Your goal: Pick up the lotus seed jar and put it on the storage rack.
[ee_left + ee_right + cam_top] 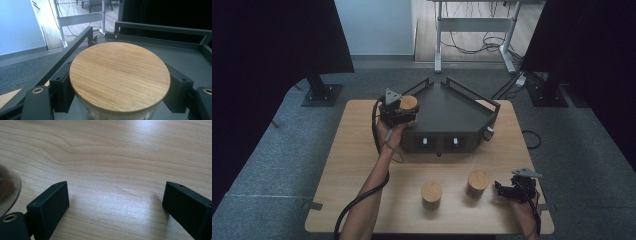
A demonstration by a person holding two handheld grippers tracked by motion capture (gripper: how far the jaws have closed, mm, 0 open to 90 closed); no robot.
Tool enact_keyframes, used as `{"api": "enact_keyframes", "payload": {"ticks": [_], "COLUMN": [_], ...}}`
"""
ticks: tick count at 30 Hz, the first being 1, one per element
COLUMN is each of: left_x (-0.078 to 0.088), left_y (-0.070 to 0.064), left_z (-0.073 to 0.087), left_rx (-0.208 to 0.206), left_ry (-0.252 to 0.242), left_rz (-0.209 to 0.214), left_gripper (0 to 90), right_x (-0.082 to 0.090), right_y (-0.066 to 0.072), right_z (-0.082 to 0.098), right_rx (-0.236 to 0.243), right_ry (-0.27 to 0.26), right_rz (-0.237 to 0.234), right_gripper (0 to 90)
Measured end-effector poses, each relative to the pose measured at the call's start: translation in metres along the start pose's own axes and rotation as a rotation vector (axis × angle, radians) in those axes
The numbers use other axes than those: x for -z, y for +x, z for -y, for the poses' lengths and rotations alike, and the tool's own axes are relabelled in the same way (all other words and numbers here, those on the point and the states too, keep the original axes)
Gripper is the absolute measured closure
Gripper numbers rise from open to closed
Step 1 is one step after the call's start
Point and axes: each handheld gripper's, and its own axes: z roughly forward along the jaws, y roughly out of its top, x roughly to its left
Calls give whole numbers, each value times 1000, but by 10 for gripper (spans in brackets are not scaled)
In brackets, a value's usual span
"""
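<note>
**A jar held over the dark tray**

The biggest thing is the wooden table point(357, 150). It is light brown and stands on a grey floor.

On the far part of the table sits a dark tray point(452, 112) with low rails around it. Its front has two small white knobs.

Near the front of the table stand two jars with wooden lids. One jar point(431, 194) is in the middle. The other jar point(477, 183) is just to its right. They stand close but do not touch.

The left gripper point(404, 112) is at the left corner of the tray. Its jaws are squeezed tight on a third jar point(120, 77), one jaw on each side, just under the round wooden lid. This held jar stands upright, over the tray's left edge.

The right gripper point(504, 190) rests low at the right front of the table, near the right jar but not touching it. Its jaws are wide apart, with bare table between them.
</note>
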Motion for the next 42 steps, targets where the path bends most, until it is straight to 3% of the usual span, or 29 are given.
{"api": "enact_keyframes", "payload": {"ticks": [17, 42], "left_x": [-14, -16], "left_y": [-5, -4], "left_z": [7, 14], "left_rx": [-10, -3], "left_ry": [23, 27], "left_rz": [10, 24], "left_gripper": [249, 241], "right_x": [0, 0], "right_y": [0, 0], "right_z": [0, 0], "right_rx": [1, 3], "right_ry": [0, 0], "right_rz": [-1, -1], "right_gripper": [64, 63]}}
